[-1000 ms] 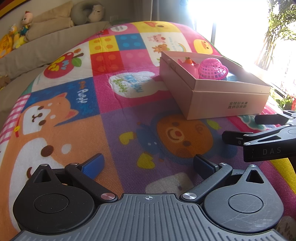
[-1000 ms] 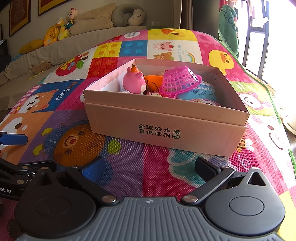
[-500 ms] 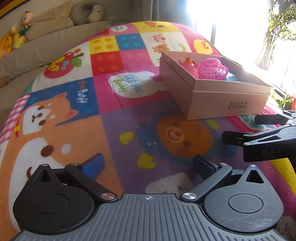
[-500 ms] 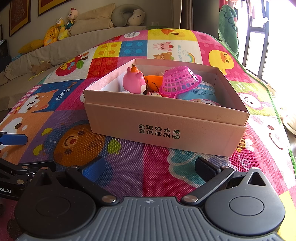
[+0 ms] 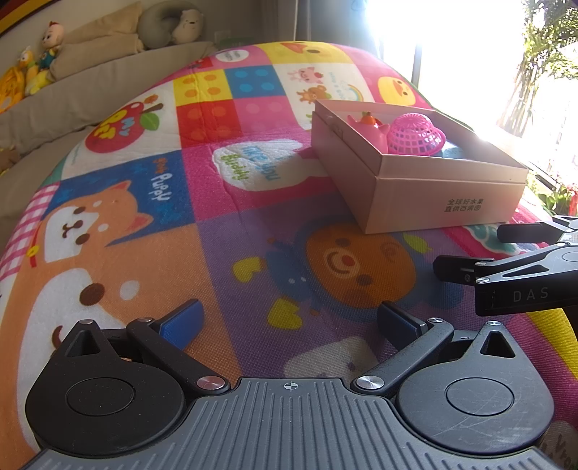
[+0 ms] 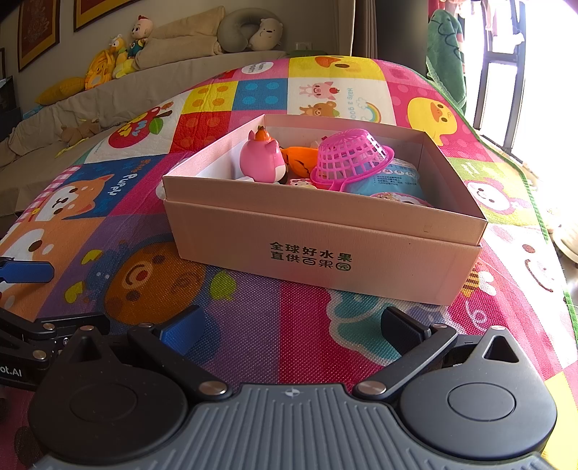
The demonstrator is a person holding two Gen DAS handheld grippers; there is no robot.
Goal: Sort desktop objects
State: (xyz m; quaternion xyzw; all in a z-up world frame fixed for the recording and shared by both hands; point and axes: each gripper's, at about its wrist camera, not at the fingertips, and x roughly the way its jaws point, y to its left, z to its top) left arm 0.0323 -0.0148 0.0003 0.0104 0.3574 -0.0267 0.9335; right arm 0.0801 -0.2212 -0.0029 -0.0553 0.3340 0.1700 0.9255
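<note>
An open pink cardboard box (image 6: 325, 249) (image 5: 419, 188) stands on the colourful play mat. Inside it are a pink toy figure (image 6: 262, 162) (image 5: 368, 124), an orange toy (image 6: 300, 159), an upturned pink mesh basket (image 6: 352, 157) (image 5: 415, 135) and a blue packet (image 6: 393, 177). My right gripper (image 6: 290, 325) hovers open just in front of the box, nothing between its fingers. My left gripper (image 5: 290, 320) is open and empty over the mat, left of the box. The right gripper's fingers (image 5: 458, 269) show at the right edge of the left wrist view.
The play mat (image 5: 202, 224) covers the whole surface. A beige sofa (image 6: 108, 94) with plush toys (image 6: 123, 54) and a neck pillow (image 6: 253, 34) runs along the back. Bright windows are on the right, and the mat's right edge (image 6: 534, 202) drops off there.
</note>
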